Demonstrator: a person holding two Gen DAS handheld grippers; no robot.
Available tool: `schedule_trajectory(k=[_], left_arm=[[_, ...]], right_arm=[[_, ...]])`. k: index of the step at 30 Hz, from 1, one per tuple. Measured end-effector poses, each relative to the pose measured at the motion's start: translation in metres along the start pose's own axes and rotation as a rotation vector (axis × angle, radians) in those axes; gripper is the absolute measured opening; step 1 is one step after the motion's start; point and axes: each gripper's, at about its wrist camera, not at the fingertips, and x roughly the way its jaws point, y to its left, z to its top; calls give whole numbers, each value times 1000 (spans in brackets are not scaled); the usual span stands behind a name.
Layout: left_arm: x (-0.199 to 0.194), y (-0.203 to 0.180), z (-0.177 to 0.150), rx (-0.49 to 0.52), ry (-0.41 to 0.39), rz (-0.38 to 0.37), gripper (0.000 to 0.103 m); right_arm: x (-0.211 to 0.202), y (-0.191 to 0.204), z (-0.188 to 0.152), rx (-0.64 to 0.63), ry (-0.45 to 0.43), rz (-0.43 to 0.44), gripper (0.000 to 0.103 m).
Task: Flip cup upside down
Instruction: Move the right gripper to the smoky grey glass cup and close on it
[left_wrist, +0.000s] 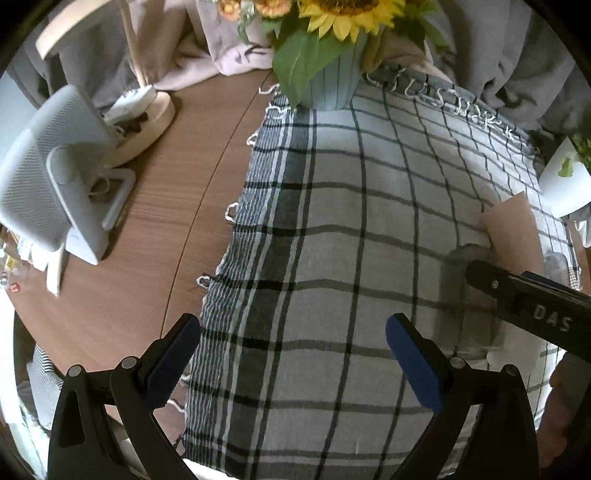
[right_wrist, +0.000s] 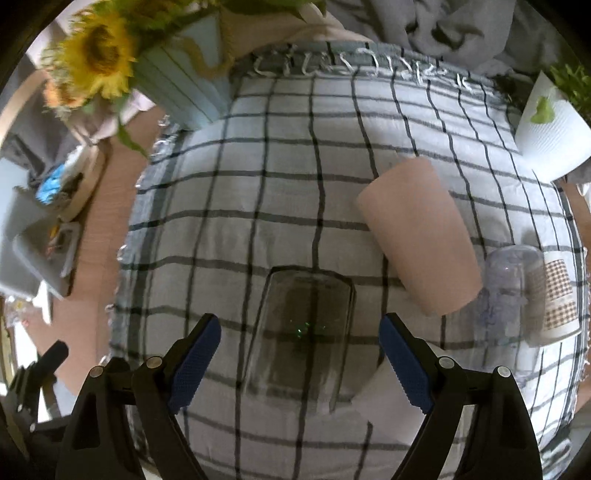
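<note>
In the right wrist view a smoky clear glass cup (right_wrist: 303, 332) stands upside down on the checked cloth (right_wrist: 258, 184), between and just beyond my open right gripper (right_wrist: 299, 354); the fingers do not touch it. A pink cup (right_wrist: 417, 236) stands upside down to its right, then a clear plastic cup (right_wrist: 513, 295) and a checked paper cup (right_wrist: 557, 299). A white cup (right_wrist: 391, 398) sits by the right finger. My left gripper (left_wrist: 291, 354) is open and empty over the cloth (left_wrist: 332, 221). The left wrist view shows the pink cup (left_wrist: 513, 236) and the right gripper's arm (left_wrist: 532, 302) at its right edge.
A blue vase with sunflowers (left_wrist: 328, 55) stands at the cloth's far edge. A white fan (left_wrist: 48, 177) and a round wooden lamp base (left_wrist: 147, 122) sit on the wooden table (left_wrist: 166, 206) to the left. A white pot (right_wrist: 550, 140) stands at the far right.
</note>
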Motion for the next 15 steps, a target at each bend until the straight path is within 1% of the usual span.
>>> schedule_trajectory(k=[3, 5, 8, 9, 11, 15], left_arm=[[8, -1, 6, 6, 18, -10, 102], [12, -2, 8, 13, 26, -16, 102], [17, -3, 10, 24, 37, -19, 102], [18, -2, 10, 22, 43, -20, 102], [21, 0, 12, 18, 49, -21, 102], [26, 4, 11, 13, 56, -18, 102]], right_arm=[[16, 2, 5, 16, 32, -33, 88], [24, 2, 6, 26, 56, -52, 84], [33, 6, 7, 19, 83, -68, 83], [35, 7, 6, 19, 91, -71, 82], [39, 11, 5, 12, 102, -75, 79], [45, 14, 1, 12, 103, -133, 75]])
